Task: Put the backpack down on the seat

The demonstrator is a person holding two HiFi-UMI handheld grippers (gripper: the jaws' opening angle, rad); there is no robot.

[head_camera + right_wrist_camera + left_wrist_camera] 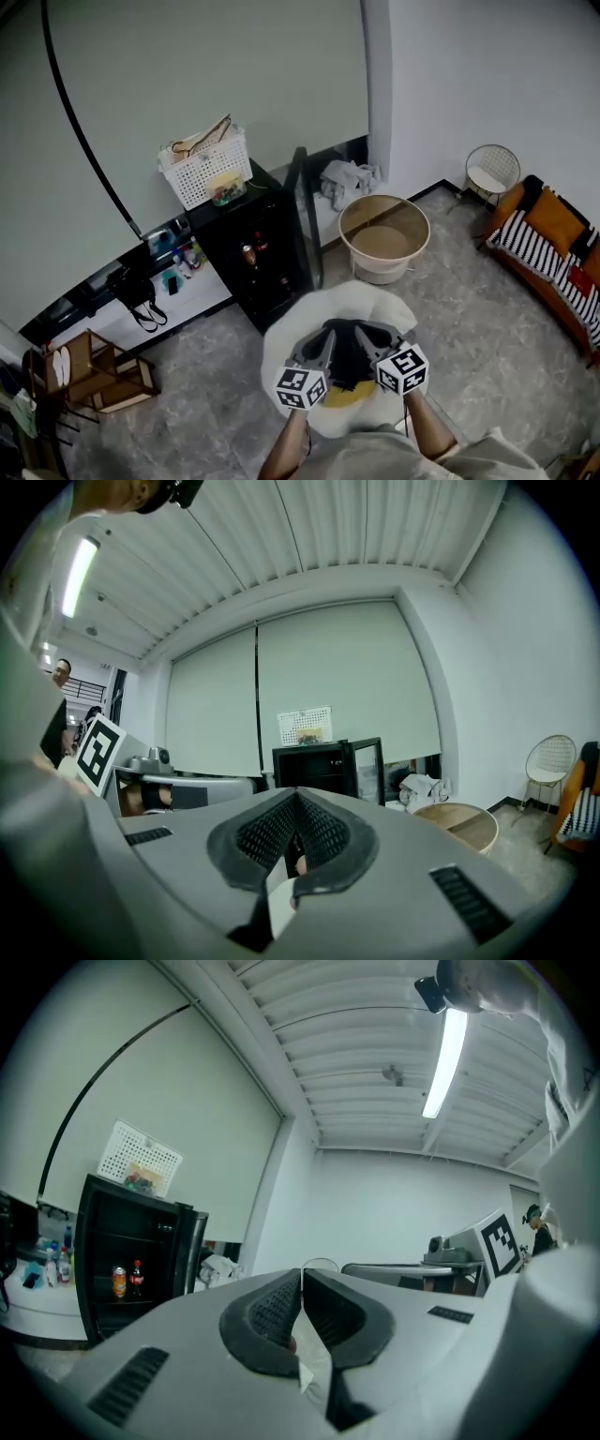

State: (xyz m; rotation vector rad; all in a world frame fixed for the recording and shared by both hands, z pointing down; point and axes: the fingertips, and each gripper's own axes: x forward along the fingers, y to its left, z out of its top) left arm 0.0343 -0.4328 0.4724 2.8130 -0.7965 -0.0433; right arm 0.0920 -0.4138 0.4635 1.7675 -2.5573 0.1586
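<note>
At the far left of the head view a wooden rack [98, 373] stands on the grey floor [487, 356]. Beside it is a low white desk [112, 328] that carries a black bag [137, 292] and some small bottles. Next comes a black cabinet [255, 255] with a white basket [206, 169] on top.

Low in the middle, the left gripper [324, 347] [302, 1275] has its fingers pressed together. Its own view shows the pads meeting at the tips, with only a white scrap deep between them. Those fingers reach the top of the backpack [349, 361], a dark thing with a yellow patch. It hangs between the two grippers over a white seat [281, 342] with a lobed edge, and I cannot tell whether it touches the seat. The right gripper [373, 345] [296, 801] is closed the same way on the backpack's other side, with its pads together.

Behind the seat stands a round beige tub [384, 272], with crumpled cloth [347, 178] by the wall. Further right is a white wire chair [492, 169], then an orange sofa [555, 220] with a striped cover [539, 251].
</note>
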